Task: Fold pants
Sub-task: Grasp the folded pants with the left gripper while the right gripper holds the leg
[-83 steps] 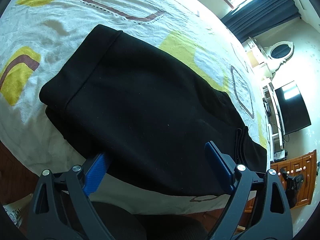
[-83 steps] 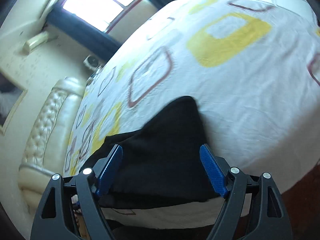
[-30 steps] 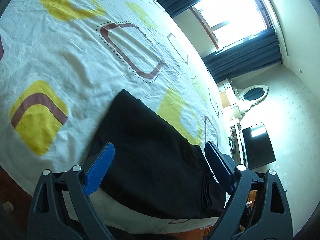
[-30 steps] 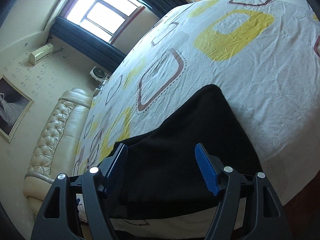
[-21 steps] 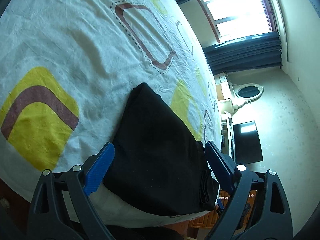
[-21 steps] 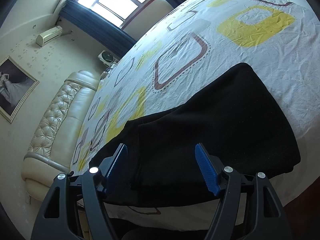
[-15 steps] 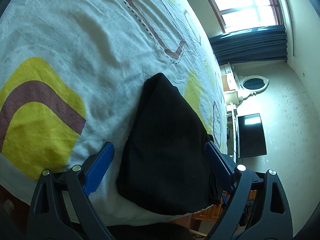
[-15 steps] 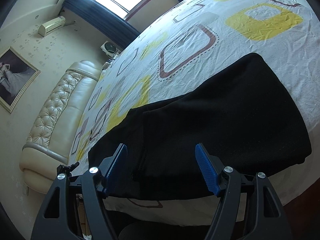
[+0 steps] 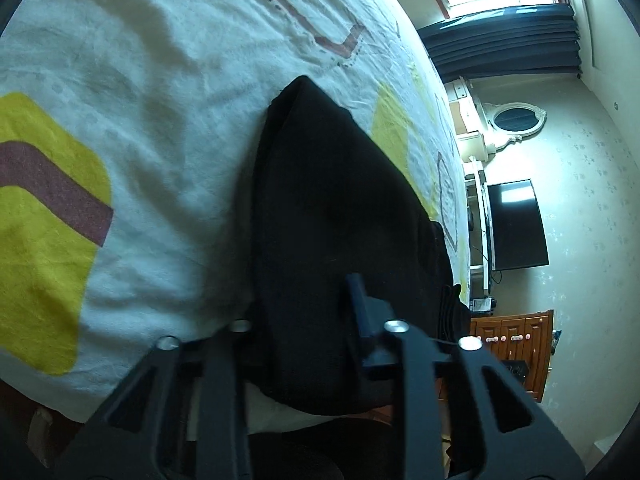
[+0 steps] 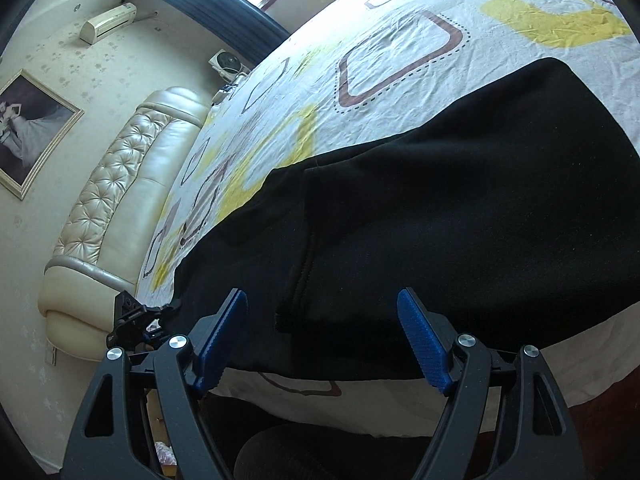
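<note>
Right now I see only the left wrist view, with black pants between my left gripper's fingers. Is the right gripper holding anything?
Observer: No. The right gripper is open above the near edge of the pants.
Operator: Is any fold edge under it?
Observer: Yes, the top layer's edge runs between its fingers.
Operator: Where is my left gripper from there?
Observer: The left gripper is at the pants' corner on the headboard side.

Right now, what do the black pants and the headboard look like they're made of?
Pants: soft matte knit, probably cotton fleece; fuzzy, lightless surface, thick rolled folds. Headboard: glossy cream leather or faux leather, can't tell which; button-tufted diamonds with bright sheen.
</note>
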Tool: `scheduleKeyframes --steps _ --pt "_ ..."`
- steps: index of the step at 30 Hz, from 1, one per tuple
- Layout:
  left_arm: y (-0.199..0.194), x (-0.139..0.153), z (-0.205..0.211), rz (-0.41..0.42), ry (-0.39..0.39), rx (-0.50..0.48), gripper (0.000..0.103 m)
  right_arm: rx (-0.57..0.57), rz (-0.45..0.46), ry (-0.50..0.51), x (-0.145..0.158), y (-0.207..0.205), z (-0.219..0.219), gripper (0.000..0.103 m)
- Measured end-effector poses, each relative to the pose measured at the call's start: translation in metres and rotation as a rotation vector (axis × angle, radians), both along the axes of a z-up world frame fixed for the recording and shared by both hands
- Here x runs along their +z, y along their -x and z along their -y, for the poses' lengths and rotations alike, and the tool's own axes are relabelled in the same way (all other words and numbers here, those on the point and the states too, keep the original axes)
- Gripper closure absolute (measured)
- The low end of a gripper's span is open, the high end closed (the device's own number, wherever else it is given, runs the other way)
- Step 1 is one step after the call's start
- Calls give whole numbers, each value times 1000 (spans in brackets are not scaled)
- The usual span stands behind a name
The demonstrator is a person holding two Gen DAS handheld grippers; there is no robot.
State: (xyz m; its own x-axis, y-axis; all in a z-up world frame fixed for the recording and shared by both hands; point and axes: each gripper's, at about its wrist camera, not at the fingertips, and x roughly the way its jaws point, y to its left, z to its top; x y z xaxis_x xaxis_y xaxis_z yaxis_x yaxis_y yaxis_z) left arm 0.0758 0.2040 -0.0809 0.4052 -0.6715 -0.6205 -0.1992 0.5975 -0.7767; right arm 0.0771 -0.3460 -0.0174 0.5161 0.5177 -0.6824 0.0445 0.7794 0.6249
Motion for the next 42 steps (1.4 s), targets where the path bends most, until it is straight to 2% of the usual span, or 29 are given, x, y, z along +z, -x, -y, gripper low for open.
scheduleKeyframes --steps 4,6,8,10,15,18,20,24,28,32,37,39,40,42 --pt "2 0 -4 -12 72 28 88 -1 -1 0 0 0 0 26" --pt "2 13 -3 20 105 33 89 -8 -3 -4 2 0 1 26" --pt "3 30 2 67 174 38 89 -20 -2 -13 3 0 4 26" --pt "2 52 13 112 191 24 89 -21 -9 -12 4 0 5 26" --pt "-4 121 75 231 144 -102 89 -36 -39 10 4 -1 10 26" --pt "-7 159 129 292 107 -196 89 -61 -48 6 6 0 17 26" --pt "-10 177 167 321 85 -260 89 -79 -50 2 9 1 23 26" --pt "-16 195 256 357 20 -393 89 -128 -32 -7 17 2 40 26" --pt "-26 183 346 338 -60 -510 89 -200 0 -30 28 4 65 26" --pt "-36 145 422 283 -155 -590 89 -286 18 -33 33 12 93 26" --pt "-40 92 482 216 -289 -648 88 -375 6 -88 25 19 126 26" --pt "-40 81 497 209 -342 -670 78 -390 -2 -115 21 20 133 26" --pt "-39 79 500 203 -335 -667 75 -392 -4 -131 19 21 136 26" --pt "-38 81 500 186 -258 -657 60 -390 -3 -161 17 22 140 26"
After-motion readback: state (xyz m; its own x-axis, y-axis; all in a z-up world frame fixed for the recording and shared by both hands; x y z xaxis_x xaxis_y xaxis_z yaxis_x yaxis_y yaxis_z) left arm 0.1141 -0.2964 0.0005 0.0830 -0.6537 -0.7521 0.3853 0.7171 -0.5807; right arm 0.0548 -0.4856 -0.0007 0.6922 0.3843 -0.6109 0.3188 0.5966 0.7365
